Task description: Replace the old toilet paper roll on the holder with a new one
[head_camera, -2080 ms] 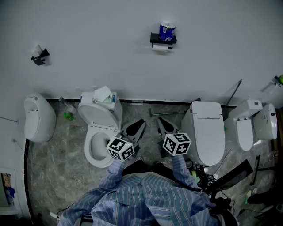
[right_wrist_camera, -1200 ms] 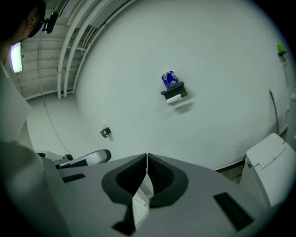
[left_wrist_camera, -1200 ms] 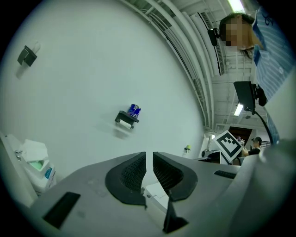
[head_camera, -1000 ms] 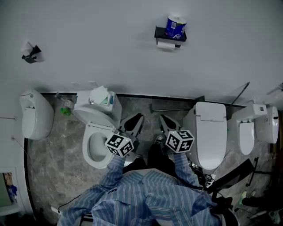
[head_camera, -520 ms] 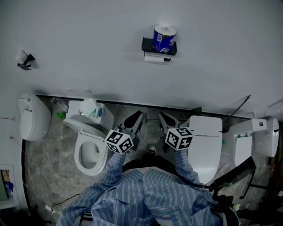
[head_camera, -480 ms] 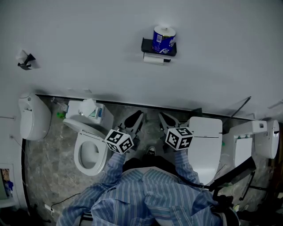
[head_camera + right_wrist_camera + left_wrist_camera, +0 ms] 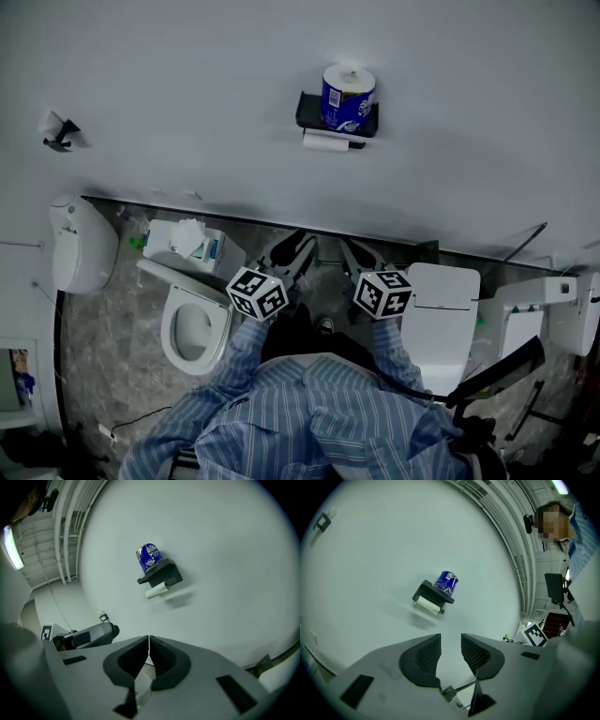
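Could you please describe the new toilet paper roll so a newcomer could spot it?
High on the white wall is a black holder. The new roll stands upright on its shelf, blue-wrapped, unlike the thin bare white roll hanging below.

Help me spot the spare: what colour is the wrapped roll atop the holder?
Wrapped roll: blue with white markings, clearest in the right gripper view.

Wall (image 7: 187,75) matt, smooth; holder (image 7: 307,111) matt black; new roll (image 7: 347,98) glossy blue wrapper; floor (image 7: 112,319) veined stone; shirt (image 7: 319,412) striped cloth.
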`<state>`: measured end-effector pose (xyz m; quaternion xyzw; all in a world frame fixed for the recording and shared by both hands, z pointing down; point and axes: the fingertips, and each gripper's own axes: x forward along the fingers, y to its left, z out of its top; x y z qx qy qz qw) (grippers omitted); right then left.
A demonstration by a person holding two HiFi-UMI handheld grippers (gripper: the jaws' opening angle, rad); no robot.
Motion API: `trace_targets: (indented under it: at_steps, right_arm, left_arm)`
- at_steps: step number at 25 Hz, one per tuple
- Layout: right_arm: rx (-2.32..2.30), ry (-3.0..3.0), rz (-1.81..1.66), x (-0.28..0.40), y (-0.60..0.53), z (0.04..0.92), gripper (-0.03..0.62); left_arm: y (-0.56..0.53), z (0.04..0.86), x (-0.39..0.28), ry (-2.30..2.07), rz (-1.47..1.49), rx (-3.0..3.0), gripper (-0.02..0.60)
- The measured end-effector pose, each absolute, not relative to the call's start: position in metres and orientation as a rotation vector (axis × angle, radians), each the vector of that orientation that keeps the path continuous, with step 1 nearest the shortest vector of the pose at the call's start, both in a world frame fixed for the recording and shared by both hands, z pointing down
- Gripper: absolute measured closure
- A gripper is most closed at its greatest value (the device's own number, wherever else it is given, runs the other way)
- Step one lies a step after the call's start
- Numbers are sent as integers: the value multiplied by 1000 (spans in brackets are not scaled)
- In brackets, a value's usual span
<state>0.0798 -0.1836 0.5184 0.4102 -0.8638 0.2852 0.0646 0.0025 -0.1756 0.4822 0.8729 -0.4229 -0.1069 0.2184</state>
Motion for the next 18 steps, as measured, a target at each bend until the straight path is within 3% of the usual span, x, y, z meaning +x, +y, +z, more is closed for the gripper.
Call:
trace_targets:
  at_steps: [18]
  right_arm:
    - [1379, -2552, 859, 75, -278, 509, 586]
  left_arm:
    - [-304, 478, -4, -907, -392, 2283, 346]
